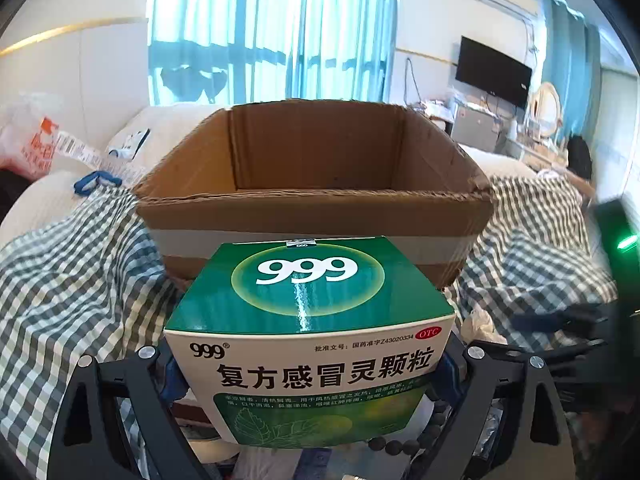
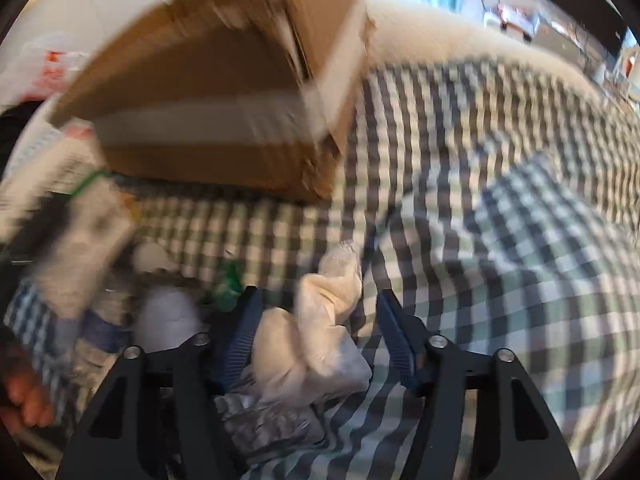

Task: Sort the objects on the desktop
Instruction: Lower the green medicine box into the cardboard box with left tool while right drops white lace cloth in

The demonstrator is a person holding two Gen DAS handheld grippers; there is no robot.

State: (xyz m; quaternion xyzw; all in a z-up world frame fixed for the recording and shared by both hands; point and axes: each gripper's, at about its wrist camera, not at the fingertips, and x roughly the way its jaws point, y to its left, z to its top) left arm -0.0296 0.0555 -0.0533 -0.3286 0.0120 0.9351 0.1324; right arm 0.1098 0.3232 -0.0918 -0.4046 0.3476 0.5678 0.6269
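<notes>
My left gripper (image 1: 310, 364) is shut on a green and white 999 medicine box (image 1: 308, 320) and holds it just in front of an open, empty cardboard box (image 1: 312, 184). In the blurred right wrist view, my right gripper (image 2: 316, 316) is open, its blue fingers (image 2: 244, 332) on either side of a crumpled white tissue (image 2: 320, 328) lying on the checked cloth (image 2: 500, 240). The cardboard box (image 2: 224, 100) stands beyond it, upper left. The medicine box in my left gripper shows as a blur at the left (image 2: 84, 248).
A string of dark beads (image 1: 400, 444) and small clutter lie under the medicine box. Packets, a white object and a green item (image 2: 228, 284) lie left of the tissue. White pillows and a plastic bag (image 1: 32, 148) sit behind the cardboard box.
</notes>
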